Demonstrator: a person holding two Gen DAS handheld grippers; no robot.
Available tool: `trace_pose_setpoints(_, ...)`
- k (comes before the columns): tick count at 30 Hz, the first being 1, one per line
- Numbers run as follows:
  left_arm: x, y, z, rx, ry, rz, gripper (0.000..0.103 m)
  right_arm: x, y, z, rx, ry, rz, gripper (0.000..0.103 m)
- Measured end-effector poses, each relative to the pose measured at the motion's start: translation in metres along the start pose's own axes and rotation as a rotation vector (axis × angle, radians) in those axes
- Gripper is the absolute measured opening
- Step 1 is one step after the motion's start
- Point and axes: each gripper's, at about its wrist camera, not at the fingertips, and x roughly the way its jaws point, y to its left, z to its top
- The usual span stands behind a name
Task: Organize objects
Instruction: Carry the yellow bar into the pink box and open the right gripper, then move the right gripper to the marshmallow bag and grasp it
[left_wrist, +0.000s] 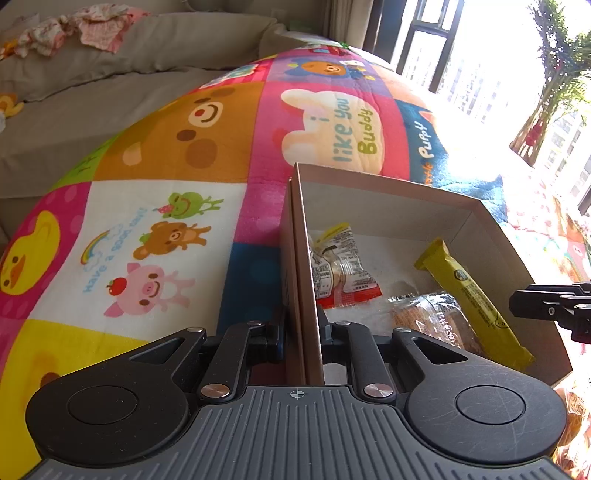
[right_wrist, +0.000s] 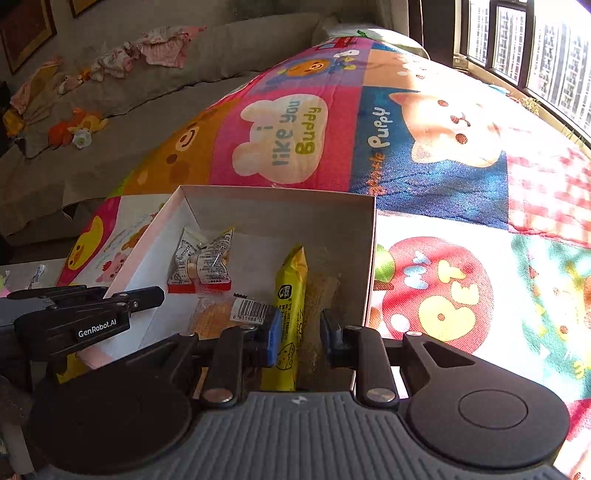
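A shallow cardboard box sits on a cartoon-print blanket. In it lie a clear-and-red snack pack, a long yellow bar and a brown biscuit pack. My left gripper is shut on the box's left wall. My right gripper is open, its fingers either side of the near end of the yellow bar, inside the box. The right gripper shows at the left view's right edge; the left one shows at the right view's left.
The colourful blanket covers the surface around the box. A grey sofa with baby clothes and soft toys stands behind. Windows are on the right, with a plant in bright light.
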Motion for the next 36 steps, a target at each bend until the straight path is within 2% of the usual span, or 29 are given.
trace_pose_setpoints(5, 0.001, 0.001, 0.000, 0.003, 0.002, 0.004, 0.016, -0.039, -0.008, -0.015, -0.033, -0.081, -0.018, 0.029)
trace_pose_setpoints(7, 0.001, 0.001, -0.001, 0.005, 0.002, 0.006, 0.016, -0.061, -0.011, -0.027, -0.080, -0.127, -0.052, 0.042)
trace_pose_setpoints(8, 0.001, 0.001, 0.000, 0.004, 0.001, 0.007, 0.016, -0.071, -0.012, -0.033, -0.106, -0.145, -0.074, 0.044)
trace_pose_setpoints(11, 0.001, 0.001, 0.000, 0.001, 0.001, 0.009, 0.016, -0.101, -0.018, -0.057, -0.187, -0.176, -0.155, 0.060)
trace_pose_setpoints(13, 0.001, 0.001, -0.001, 0.002, 0.002, 0.008, 0.015, -0.117, -0.025, -0.076, -0.200, -0.171, -0.192, 0.073)
trace_pose_setpoints(16, 0.001, 0.001, -0.001, 0.008, 0.002, 0.009, 0.015, -0.140, -0.038, -0.116, -0.151, -0.117, -0.209, 0.081)
trace_pose_setpoints(20, 0.001, -0.001, 0.000, 0.011, 0.002, 0.014, 0.015, -0.141, -0.042, -0.166, -0.074, 0.007, -0.155, 0.083)
trace_pose_setpoints(23, 0.001, -0.001, 0.000, 0.010, 0.004, 0.012, 0.015, -0.129, -0.032, -0.190, -0.099, 0.040, -0.170, 0.083)
trace_pose_setpoints(27, 0.001, -0.003, -0.001, 0.012, 0.005, 0.019, 0.015, -0.114, -0.031, -0.201, -0.125, 0.061, -0.222, 0.084)
trace_pose_setpoints(33, 0.000, -0.005, -0.001, 0.015, 0.005, 0.027, 0.015, -0.114, -0.027, -0.201, -0.100, 0.065, -0.110, 0.084)
trace_pose_setpoints(36, -0.001, -0.005, -0.001, 0.009, 0.004, 0.021, 0.015, -0.111, -0.022, -0.199, -0.065, 0.077, -0.080, 0.073)
